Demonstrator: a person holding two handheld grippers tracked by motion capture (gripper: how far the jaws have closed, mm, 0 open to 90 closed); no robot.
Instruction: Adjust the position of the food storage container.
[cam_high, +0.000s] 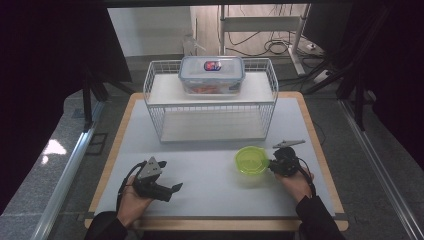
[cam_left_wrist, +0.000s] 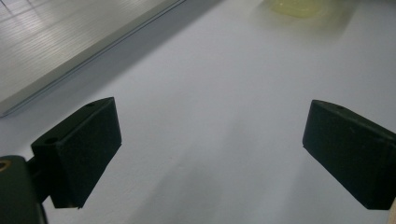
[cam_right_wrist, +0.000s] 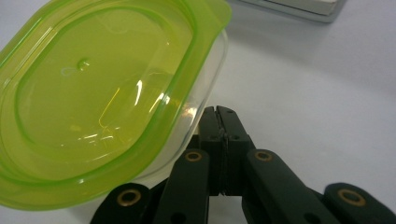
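Note:
A small clear container with a lime-green lid (cam_high: 251, 160) stands on the white mat at the front right. My right gripper (cam_high: 273, 164) sits just right of it, its jaws shut on each other with nothing between them. In the right gripper view the closed tips (cam_right_wrist: 219, 116) lie against or very near the clear wall under the lid (cam_right_wrist: 93, 102); I cannot tell whether they touch it. My left gripper (cam_high: 171, 191) rests low at the front left, pointing right, open over bare mat. In the left gripper view it (cam_left_wrist: 210, 149) is open and empty, with the container (cam_left_wrist: 294, 5) far ahead.
A white wire rack (cam_high: 210, 100) with two shelves stands at the back middle. A clear lock-lid box (cam_high: 211, 74) with reddish contents sits on its upper shelf. The mat (cam_high: 210, 180) lies on a wood-edged table. Dark curtains flank both sides.

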